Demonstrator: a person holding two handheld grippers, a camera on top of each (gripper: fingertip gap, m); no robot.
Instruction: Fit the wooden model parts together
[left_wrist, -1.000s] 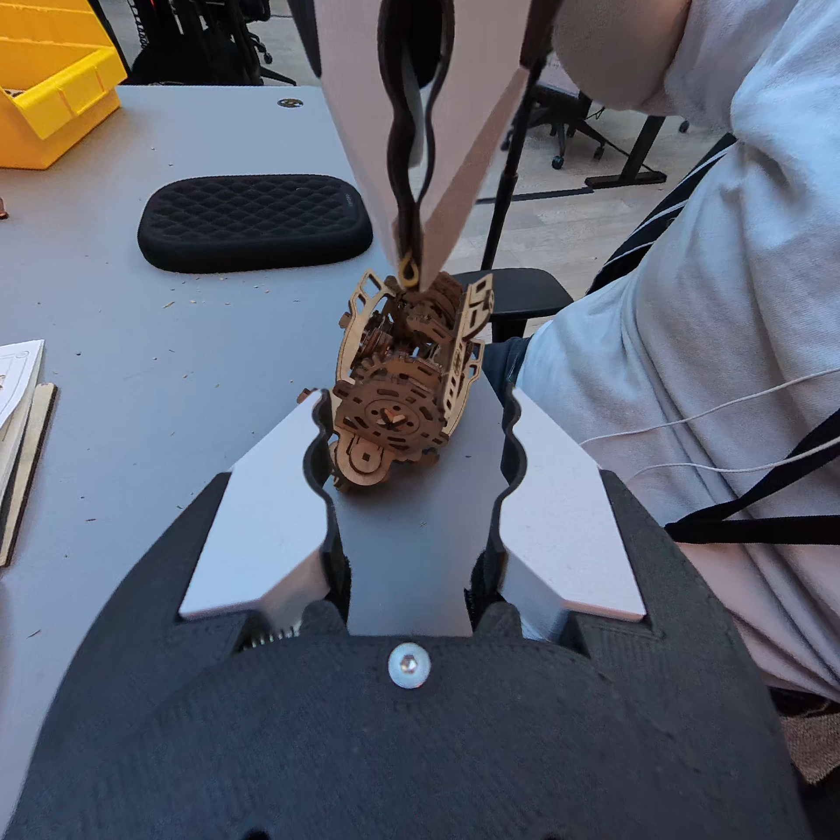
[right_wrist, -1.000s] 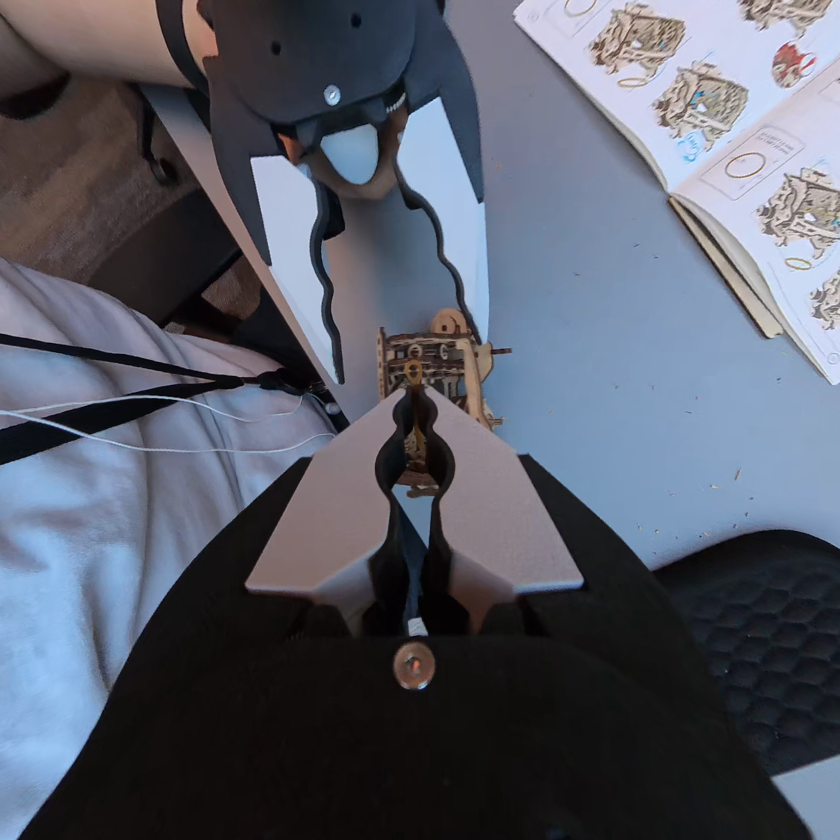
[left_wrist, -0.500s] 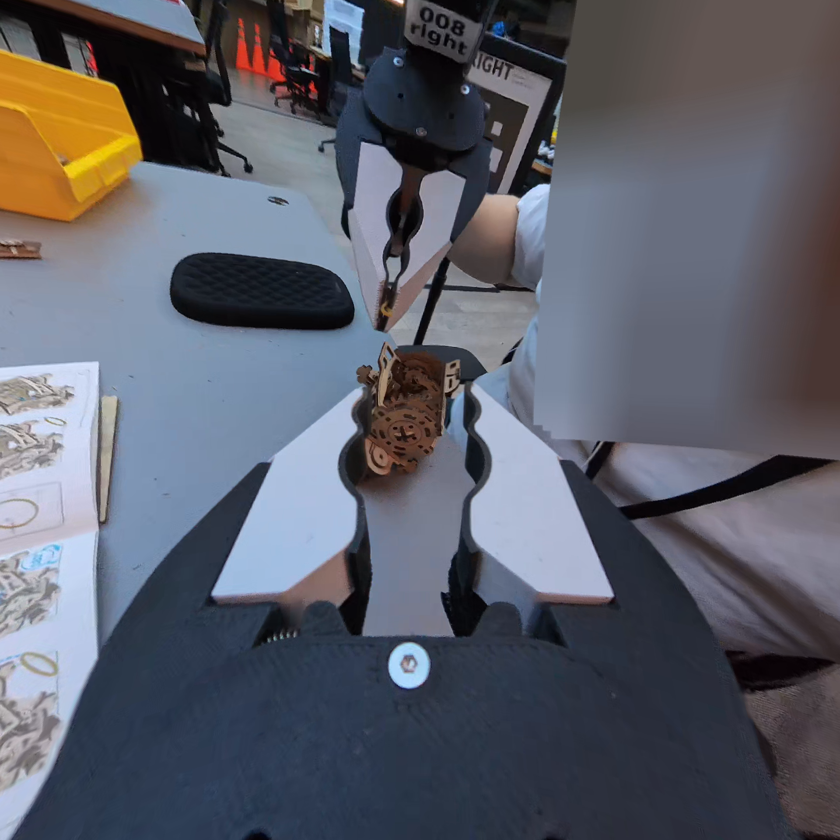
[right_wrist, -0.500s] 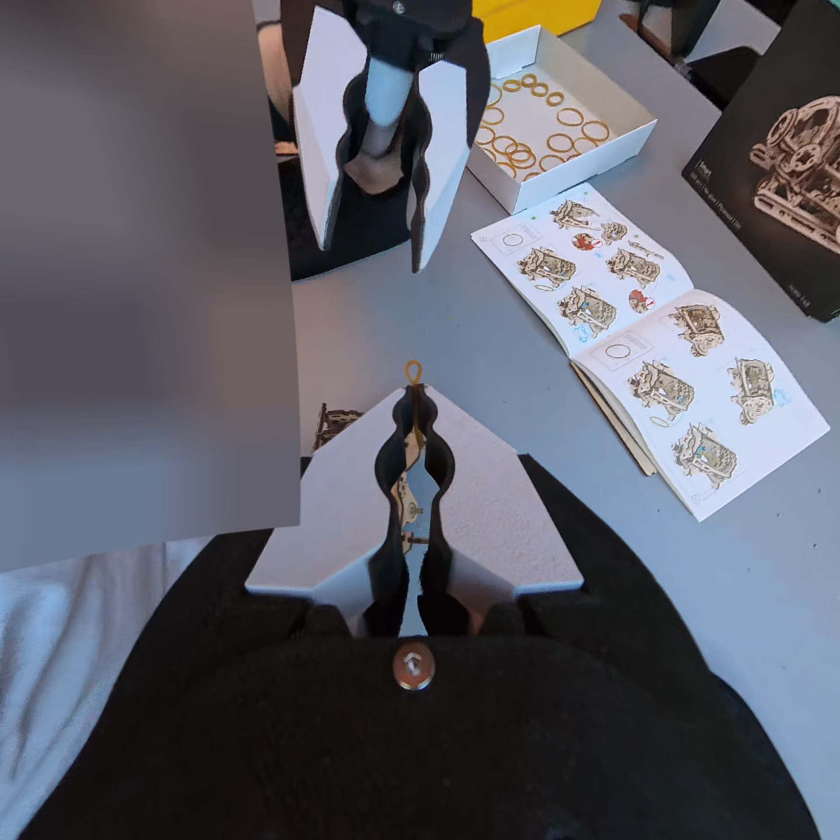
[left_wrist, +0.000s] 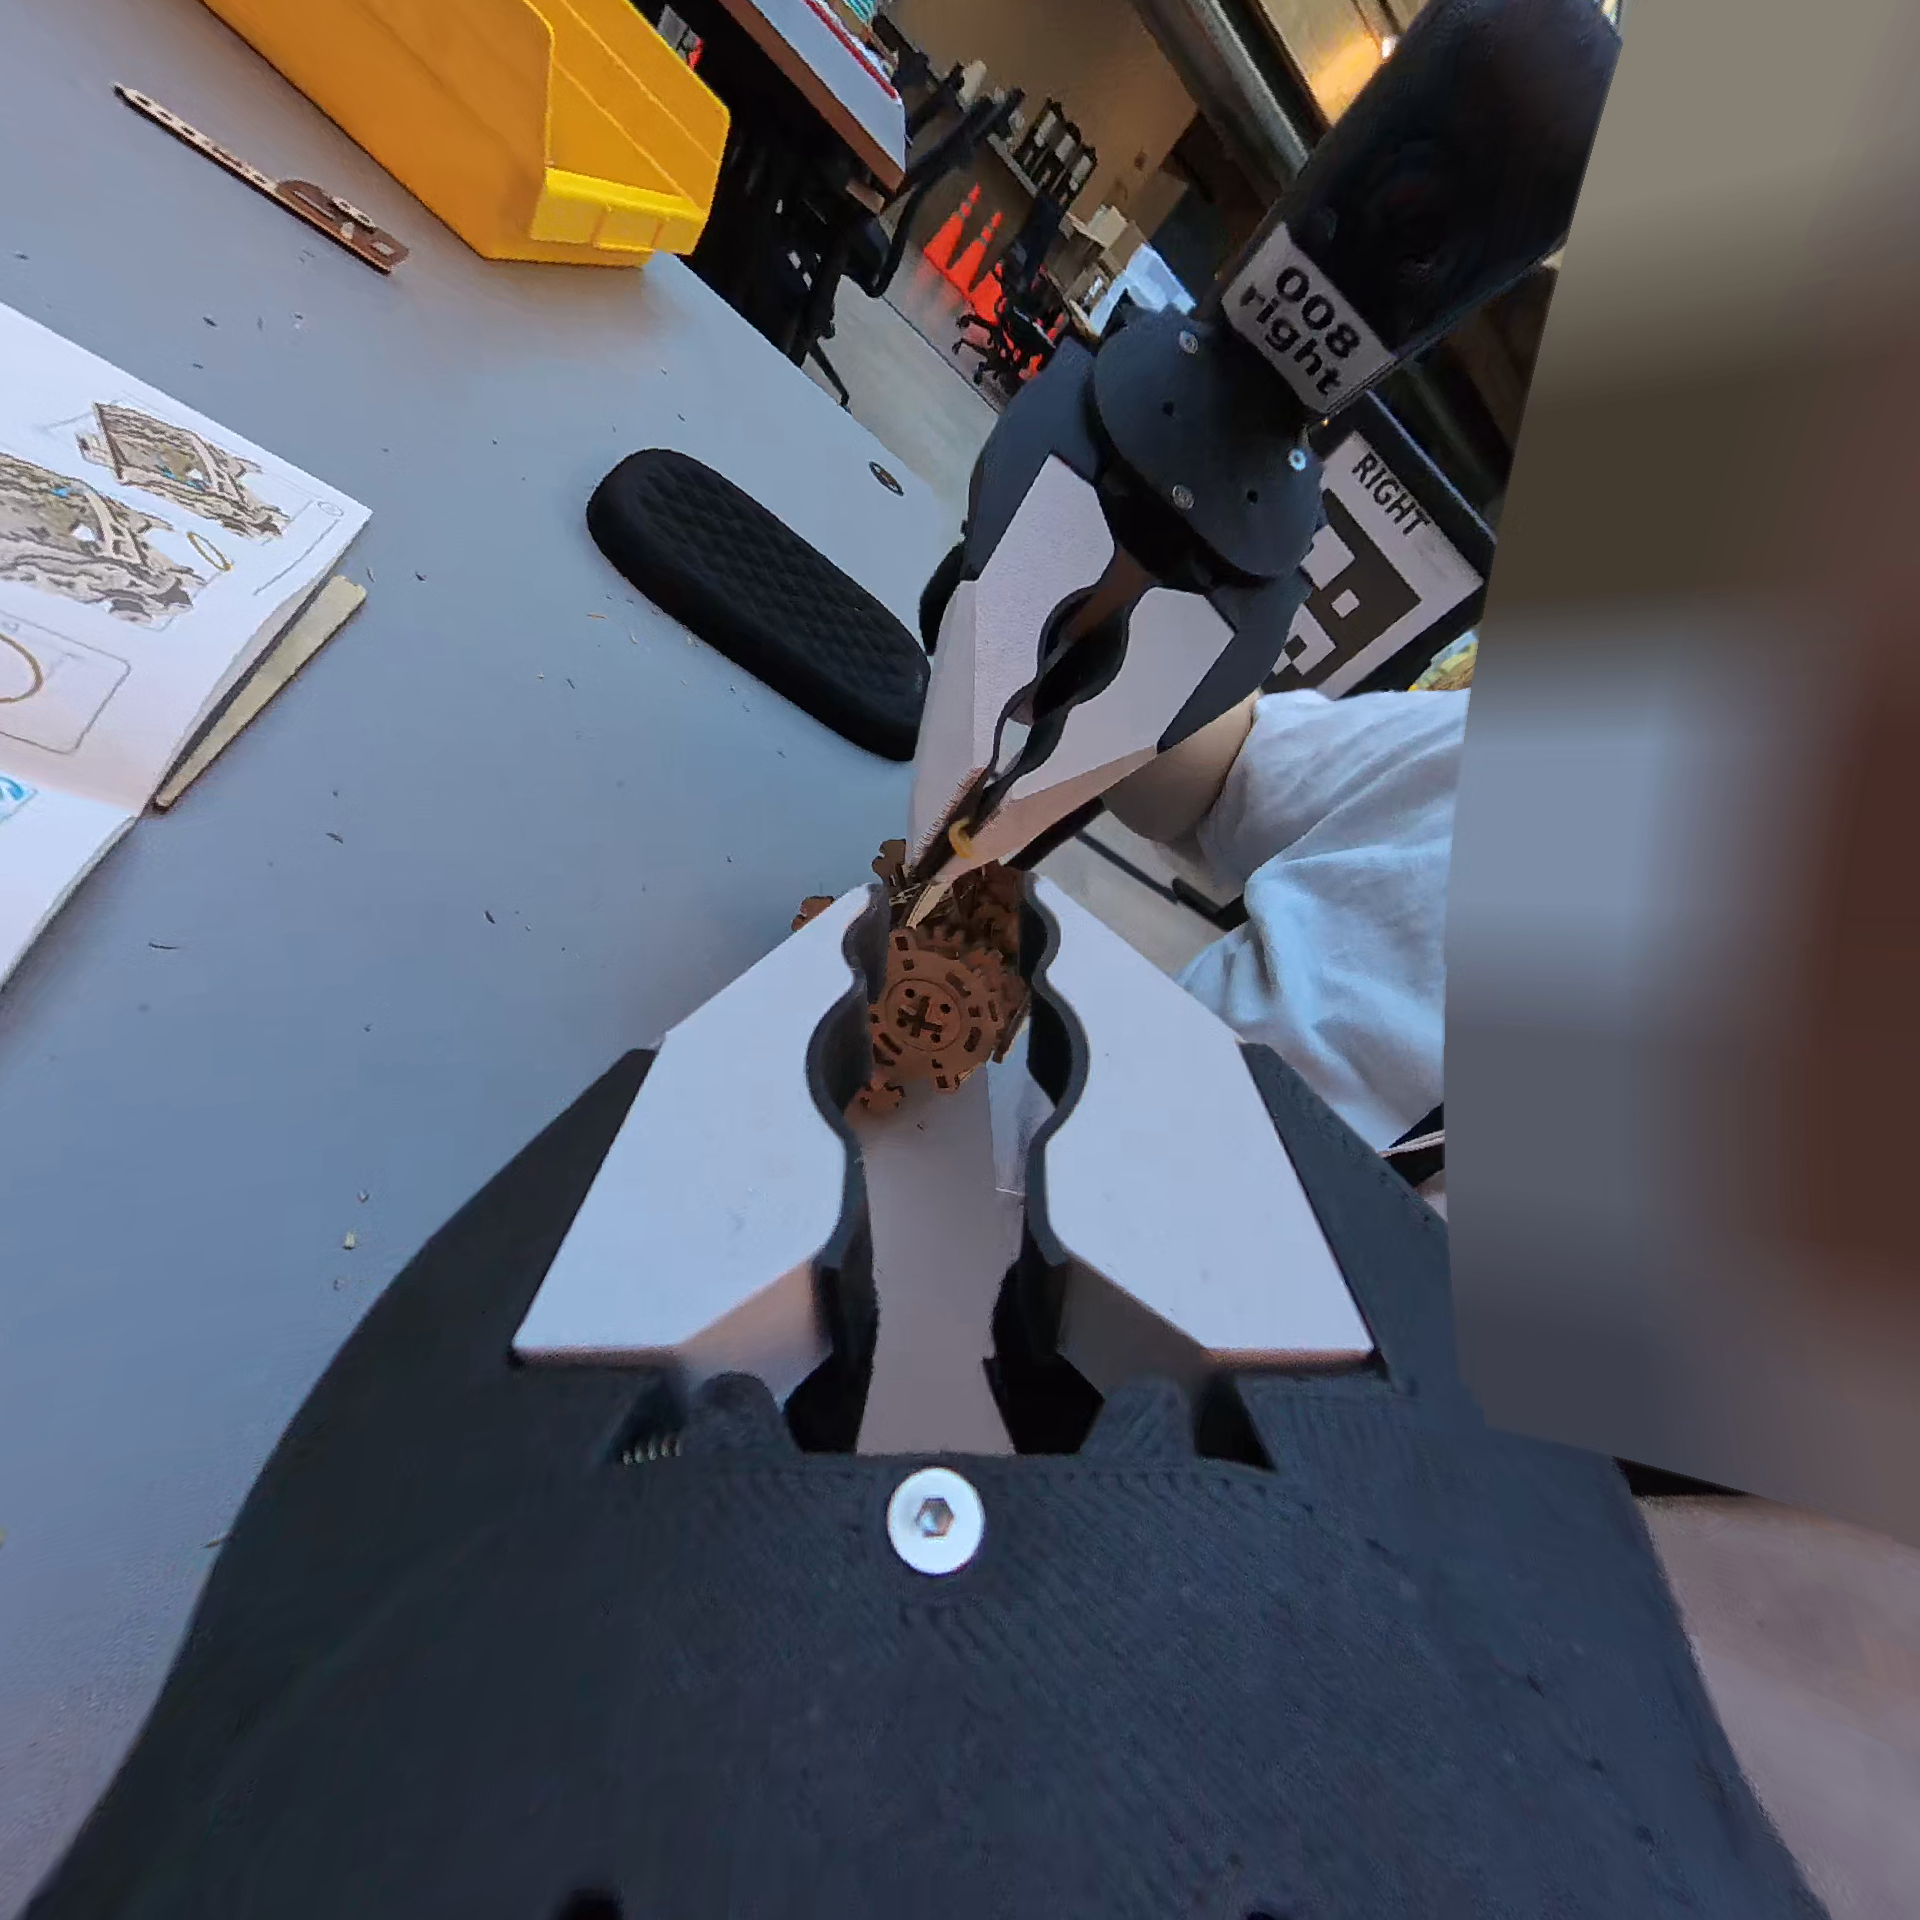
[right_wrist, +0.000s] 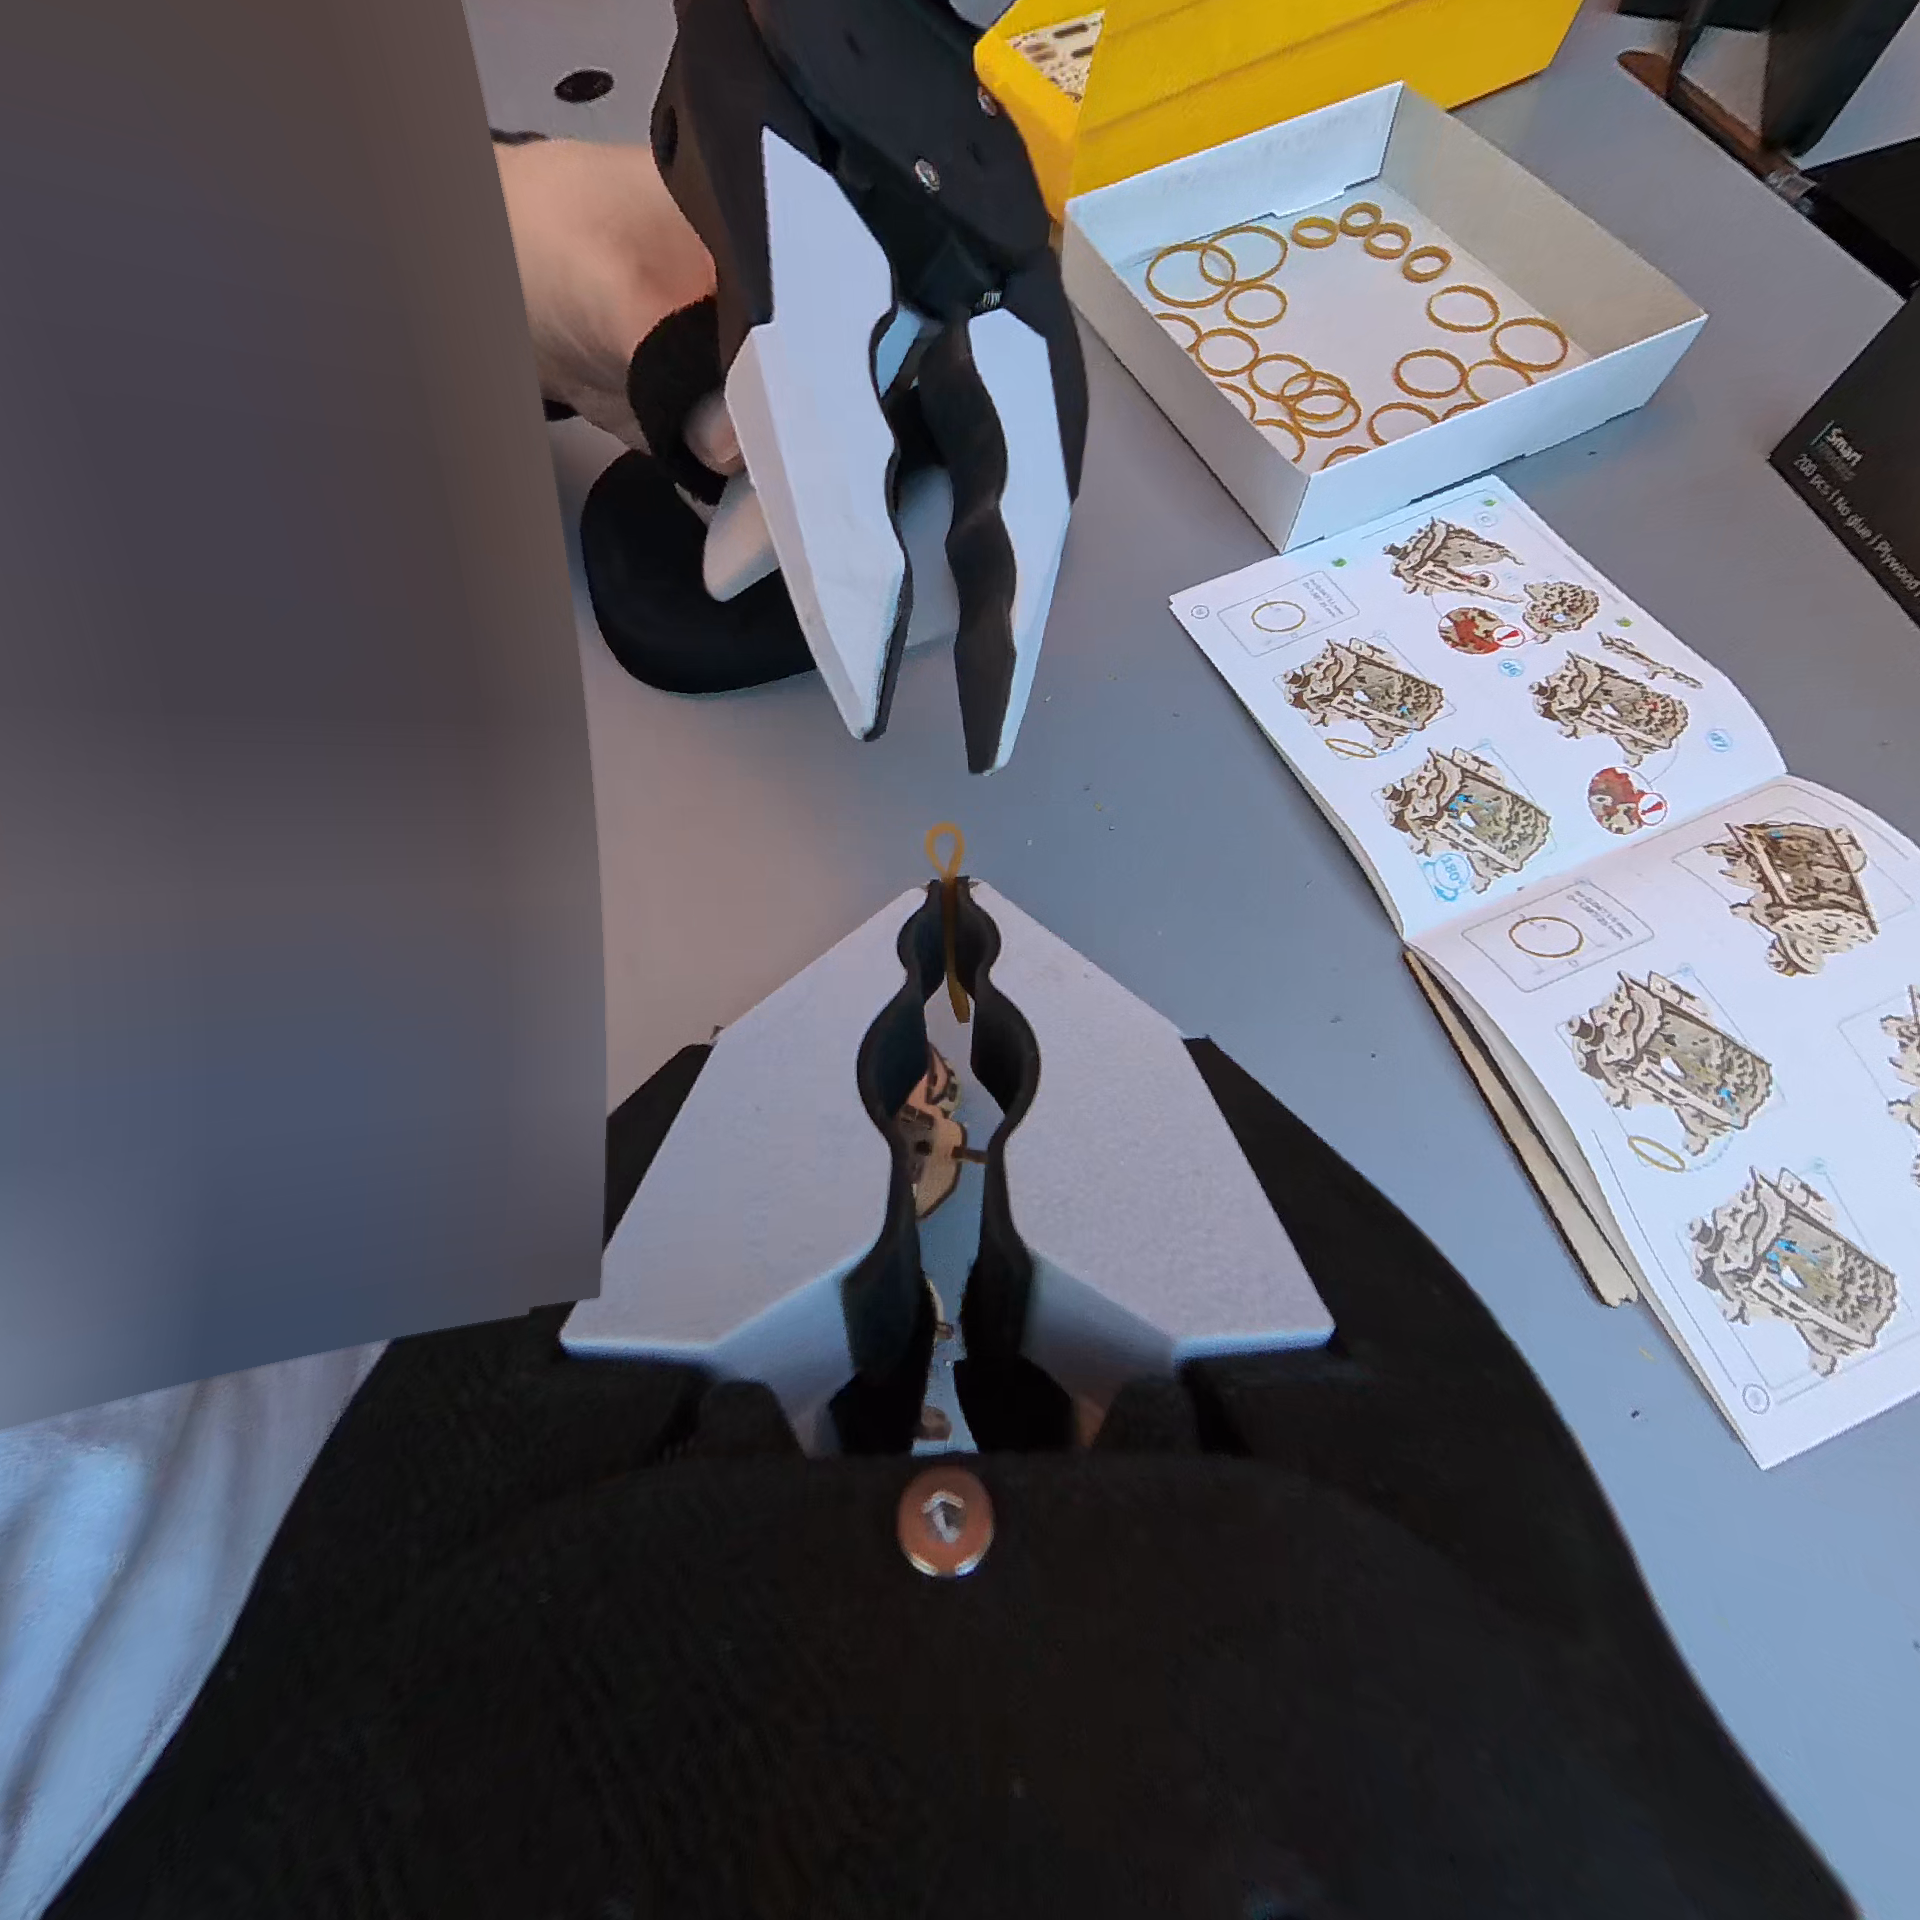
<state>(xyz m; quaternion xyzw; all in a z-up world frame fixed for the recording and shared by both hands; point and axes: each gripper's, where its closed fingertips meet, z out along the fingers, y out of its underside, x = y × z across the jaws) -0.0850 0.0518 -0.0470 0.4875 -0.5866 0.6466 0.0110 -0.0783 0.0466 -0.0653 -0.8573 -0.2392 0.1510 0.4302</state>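
The grey desk (left_wrist: 436, 727) fills most of both views, with a yellow bin (left_wrist: 499, 125) at the upper left of the left wrist view and an open instruction booklet (right_wrist: 1558, 935) at the right of the right wrist view. Above the booklet sits a white box (right_wrist: 1538, 436) of spare elastic rings.

The left gripper (left_wrist: 940, 935) now has its fingers around the wooden model (left_wrist: 935, 1013), at the centre of its view. A second ago they stood wide with the model lying loose between them; now they have drawn in to its sides, though whether they actually clench it or only bracket it I cannot tell.

The right gripper (right_wrist: 948, 888) is clenched on a thin rubber band (right_wrist: 945, 852), a small loop of which pokes out beyond its tips. Half a second ago it hovered well above the model; in the left wrist view it now comes down to the model's top edge.

That suggests the band is about to be hooked onto the model.
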